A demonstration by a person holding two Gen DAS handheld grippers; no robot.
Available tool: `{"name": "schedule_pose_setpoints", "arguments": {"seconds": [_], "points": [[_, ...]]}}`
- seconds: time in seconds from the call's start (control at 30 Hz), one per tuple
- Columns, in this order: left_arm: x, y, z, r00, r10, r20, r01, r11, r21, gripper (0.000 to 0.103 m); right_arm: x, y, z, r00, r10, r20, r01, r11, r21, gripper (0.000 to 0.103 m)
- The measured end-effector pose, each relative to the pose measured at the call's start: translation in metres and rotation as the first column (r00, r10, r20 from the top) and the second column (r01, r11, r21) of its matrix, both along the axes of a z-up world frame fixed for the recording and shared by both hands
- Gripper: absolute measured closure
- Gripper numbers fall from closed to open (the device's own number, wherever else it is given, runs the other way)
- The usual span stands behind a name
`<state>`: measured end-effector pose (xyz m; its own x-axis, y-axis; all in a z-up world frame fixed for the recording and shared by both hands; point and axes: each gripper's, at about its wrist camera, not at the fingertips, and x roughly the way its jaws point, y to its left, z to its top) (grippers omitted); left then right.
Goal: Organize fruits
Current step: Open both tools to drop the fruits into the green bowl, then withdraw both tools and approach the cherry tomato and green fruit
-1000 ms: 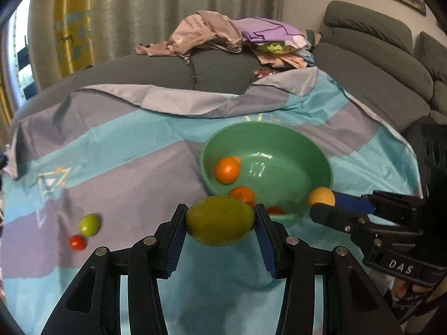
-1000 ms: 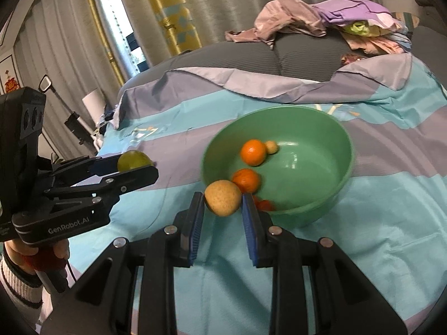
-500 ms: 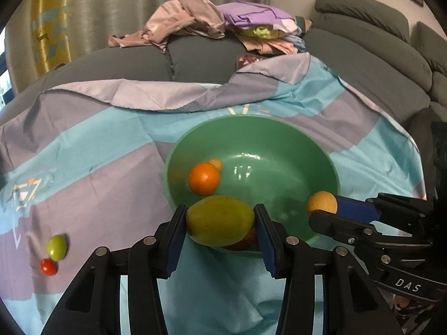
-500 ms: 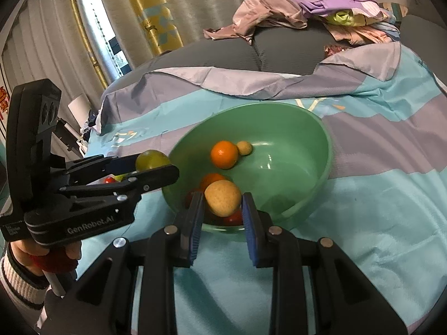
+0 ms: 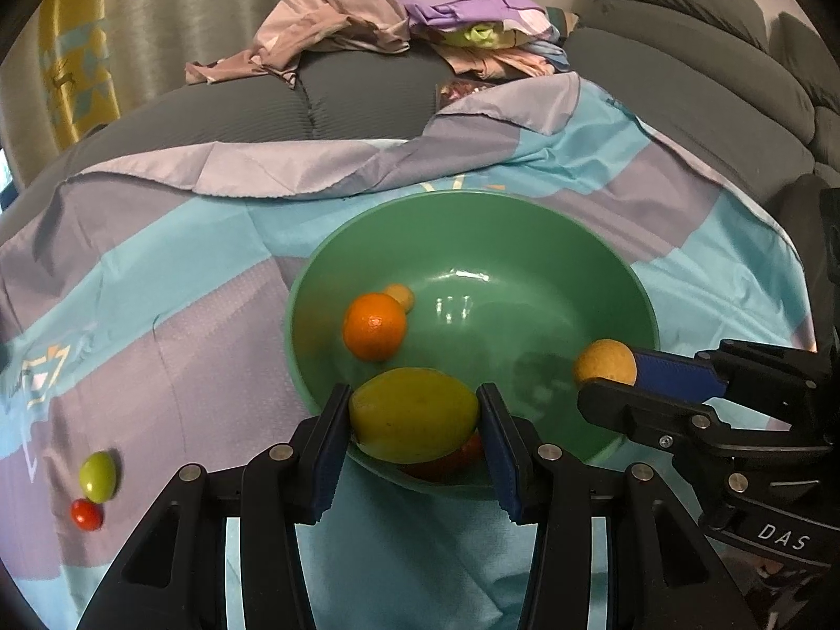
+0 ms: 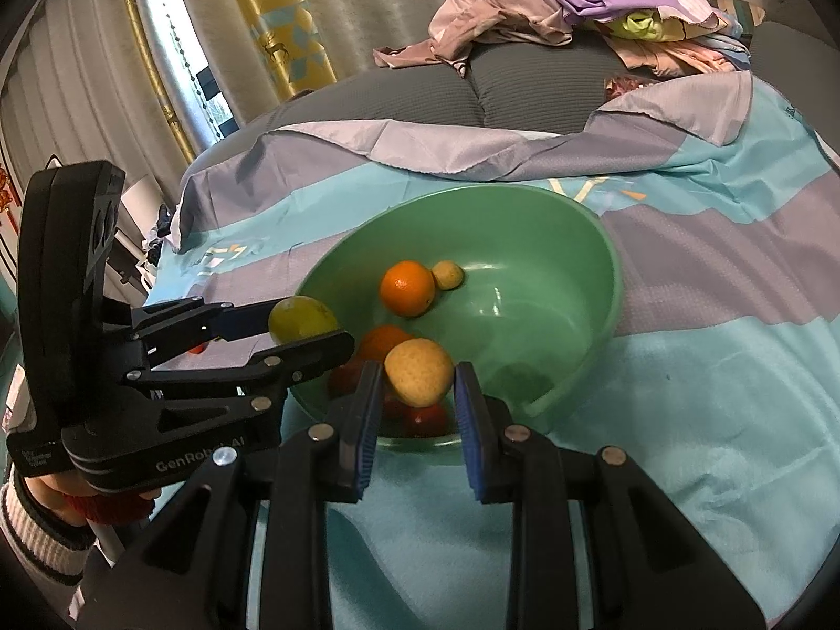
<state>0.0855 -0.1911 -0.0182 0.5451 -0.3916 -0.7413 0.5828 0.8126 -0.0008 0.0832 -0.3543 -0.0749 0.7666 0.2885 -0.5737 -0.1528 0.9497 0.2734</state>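
Observation:
A green bowl (image 5: pixel 604 283) (image 6: pixel 588 241) sits on the striped cloth and holds an orange (image 5: pixel 374 325) (image 6: pixel 408 287), a small yellow fruit (image 5: pixel 400 295) (image 6: pixel 448 274), a second orange (image 6: pixel 380 341) and red fruit (image 6: pixel 428 417). My left gripper (image 5: pixel 413 416) (image 6: pixel 302 326) is shut on a yellow-green mango (image 5: pixel 413 413) (image 6: pixel 300 317) over the bowl's near rim. My right gripper (image 6: pixel 417 377) (image 5: pixel 604 375) is shut on a tan round fruit (image 6: pixel 418 370) (image 5: pixel 604 361), also above the near rim. A small green fruit (image 5: pixel 97 475) and a red cherry tomato (image 5: pixel 86 514) lie on the cloth at left.
A pile of clothes (image 5: pixel 399 26) (image 6: pixel 577 16) rests on the grey sofa back beyond the cloth. Grey sofa cushions (image 5: pixel 709 89) rise at right. Curtains and a window (image 6: pixel 173 79) stand at left. A person's hand in a striped cuff (image 6: pixel 37 541) holds the left gripper.
Both grippers came forward and down over the bowl's near rim with their fruit still gripped. The bowl now looks larger and closer in both views.

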Motion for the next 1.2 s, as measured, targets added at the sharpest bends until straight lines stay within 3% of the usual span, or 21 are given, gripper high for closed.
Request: {"name": "schedule_pose_setpoints", "arguments": {"seconds": [0.77,1.0,1.13,1.2], "points": [[-0.009,0.009,0.008,1.000,0.031,0.008,-0.031,1.000,-0.001,0.052,-0.009,-0.001,0.003,1.000,-0.018,-0.002,0.018,1.000,0.013,0.070],[-0.025,0.025,0.020,0.997,0.067,0.031,-0.067,0.998,-0.009,0.045,-0.024,0.004,0.011,1.000,-0.021,0.009,0.021,1.000,0.014,0.062],[-0.036,0.039,0.026,0.995,0.092,0.042,-0.091,0.996,-0.016,0.044,-0.034,0.005,0.018,0.999,-0.031,0.020,0.030,0.999,0.033,0.047],[-0.042,0.048,0.027,0.994,0.106,0.037,-0.105,0.994,-0.024,0.044,-0.038,0.006,0.019,0.999,-0.035,0.017,0.034,0.999,0.041,0.045]]}}
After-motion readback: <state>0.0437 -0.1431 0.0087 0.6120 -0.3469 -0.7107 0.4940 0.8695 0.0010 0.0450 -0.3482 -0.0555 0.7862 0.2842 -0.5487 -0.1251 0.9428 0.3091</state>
